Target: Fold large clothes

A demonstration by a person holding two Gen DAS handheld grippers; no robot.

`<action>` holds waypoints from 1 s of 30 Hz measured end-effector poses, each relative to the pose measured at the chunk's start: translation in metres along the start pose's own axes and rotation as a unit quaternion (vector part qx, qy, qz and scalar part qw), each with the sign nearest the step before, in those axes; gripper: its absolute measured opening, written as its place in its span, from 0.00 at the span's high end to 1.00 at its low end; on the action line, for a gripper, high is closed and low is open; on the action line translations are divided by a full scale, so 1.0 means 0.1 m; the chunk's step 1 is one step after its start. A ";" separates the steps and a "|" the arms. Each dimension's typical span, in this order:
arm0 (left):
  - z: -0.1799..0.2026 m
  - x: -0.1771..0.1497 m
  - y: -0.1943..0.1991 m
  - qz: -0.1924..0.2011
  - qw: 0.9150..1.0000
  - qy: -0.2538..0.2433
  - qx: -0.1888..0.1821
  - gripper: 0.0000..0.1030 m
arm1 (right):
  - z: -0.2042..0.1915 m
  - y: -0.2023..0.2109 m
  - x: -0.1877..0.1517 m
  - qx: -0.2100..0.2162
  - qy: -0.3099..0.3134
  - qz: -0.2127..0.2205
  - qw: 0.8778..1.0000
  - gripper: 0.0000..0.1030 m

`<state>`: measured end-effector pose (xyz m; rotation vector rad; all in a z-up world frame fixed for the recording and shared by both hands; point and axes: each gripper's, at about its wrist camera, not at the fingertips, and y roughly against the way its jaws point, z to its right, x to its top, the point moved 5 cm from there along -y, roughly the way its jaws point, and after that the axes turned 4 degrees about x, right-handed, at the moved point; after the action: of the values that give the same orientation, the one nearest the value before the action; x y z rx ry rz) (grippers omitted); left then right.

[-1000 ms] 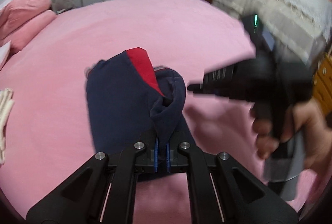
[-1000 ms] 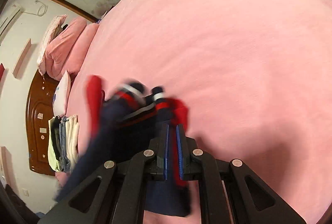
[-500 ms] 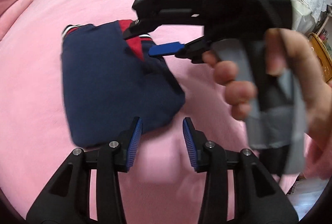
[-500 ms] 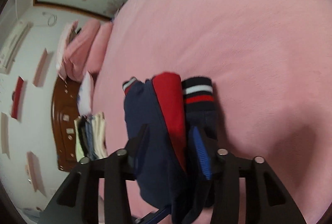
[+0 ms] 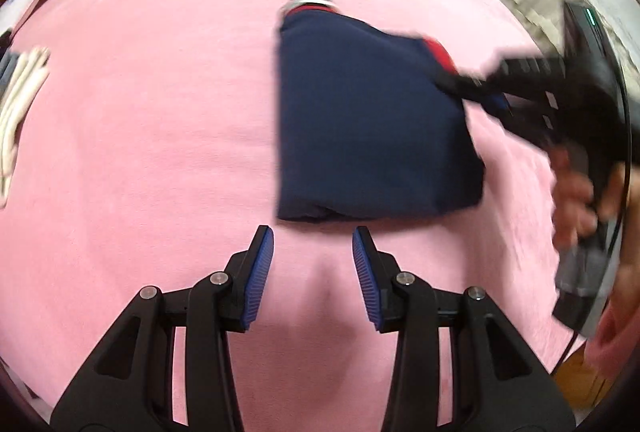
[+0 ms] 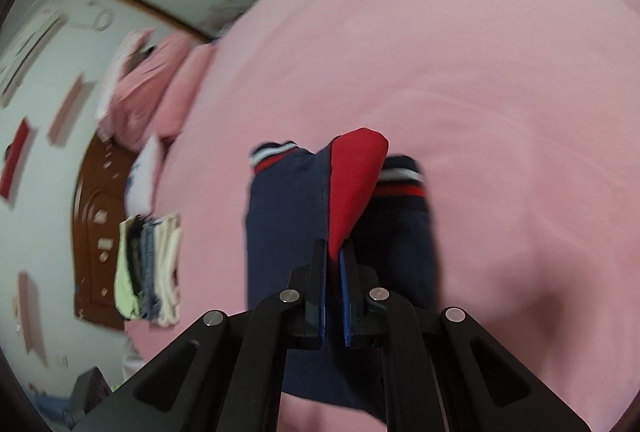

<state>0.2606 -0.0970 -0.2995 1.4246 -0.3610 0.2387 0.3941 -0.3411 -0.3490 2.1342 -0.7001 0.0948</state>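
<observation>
Folded navy garment [image 5: 372, 128] lies on the pink bed [image 5: 160, 112], navy side up, red panel and striped cuffs at its far end. Left gripper [image 5: 313, 256] hovers just short of the garment's near edge, blue fingers [image 5: 260, 272] apart, nothing between them, only bedspread below. Right gripper [image 6: 334, 272] has its fingers together, clamped on the red flap [image 6: 354, 184] of the garment; in the left wrist view it reaches in from the right onto the garment's far right corner, blurred. The person's hand [image 5: 576, 192] grips its handle. Stack of folded clothes [image 6: 148, 268] sits at the bed's edge, well apart from the garment. Pink pillows [image 6: 160, 88] by the wall.
</observation>
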 end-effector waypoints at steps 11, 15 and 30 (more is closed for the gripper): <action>-0.29 0.13 -0.05 0.010 0.999 0.032 0.033 0.64 | 0.37 -0.05 -0.12 -0.031 -0.064 -0.010 0.997 0.35; -0.31 0.07 -0.03 0.004 0.999 0.039 0.030 0.64 | 0.36 -0.15 -0.13 -0.038 -0.073 -0.026 0.996 0.26; -0.51 0.18 0.01 0.000 0.998 0.059 0.035 0.64 | -0.30 -0.45 0.00 -0.004 0.006 -0.042 0.999 0.93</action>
<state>0.2818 -0.0475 -0.2971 1.4726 -0.2569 0.3370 0.4228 -0.2975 -0.3631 2.1504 -0.6013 0.0596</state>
